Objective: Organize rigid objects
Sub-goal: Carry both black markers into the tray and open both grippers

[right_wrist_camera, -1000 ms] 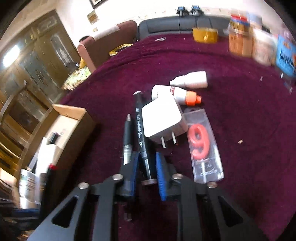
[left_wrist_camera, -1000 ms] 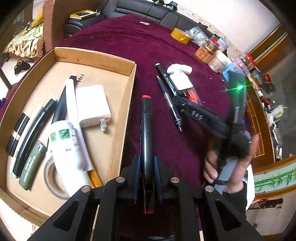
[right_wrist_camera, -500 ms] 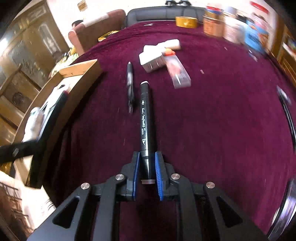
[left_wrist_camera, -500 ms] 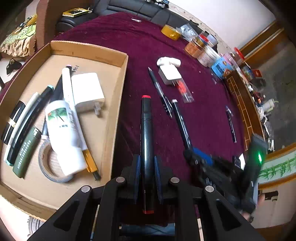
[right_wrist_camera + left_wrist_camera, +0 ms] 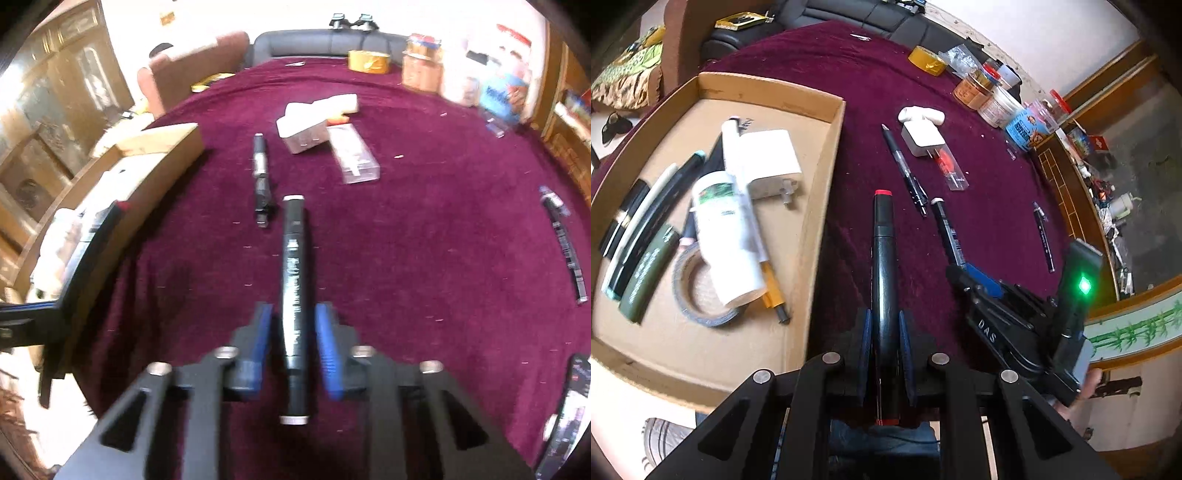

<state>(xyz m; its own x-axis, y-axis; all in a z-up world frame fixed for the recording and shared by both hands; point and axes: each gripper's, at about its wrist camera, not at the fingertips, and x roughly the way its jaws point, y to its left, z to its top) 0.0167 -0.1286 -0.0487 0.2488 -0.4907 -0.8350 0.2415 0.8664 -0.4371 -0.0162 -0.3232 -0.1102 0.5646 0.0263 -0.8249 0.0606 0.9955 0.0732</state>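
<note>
Left wrist view: the left gripper [image 5: 885, 332] clamps a black marker with red end caps [image 5: 882, 258] just right of the shallow cardboard tray [image 5: 827, 155] on the maroon tablecloth [image 5: 990, 192]. The right gripper [image 5: 293, 341] has just been closing and grips a black marker with white end caps [image 5: 293, 280], further right of the tray.

My left view is sharp and evenly lit, daylight bright on the cardboard tray [image 5: 827, 155]; soft shadow falls along its wall onto the maroon cloth [image 5: 990, 206]. My right view is motion-smeared, blown out white top and left, jars [image 5: 421, 66] washed out. Both bend hard at edges, corners vignette black.
</note>
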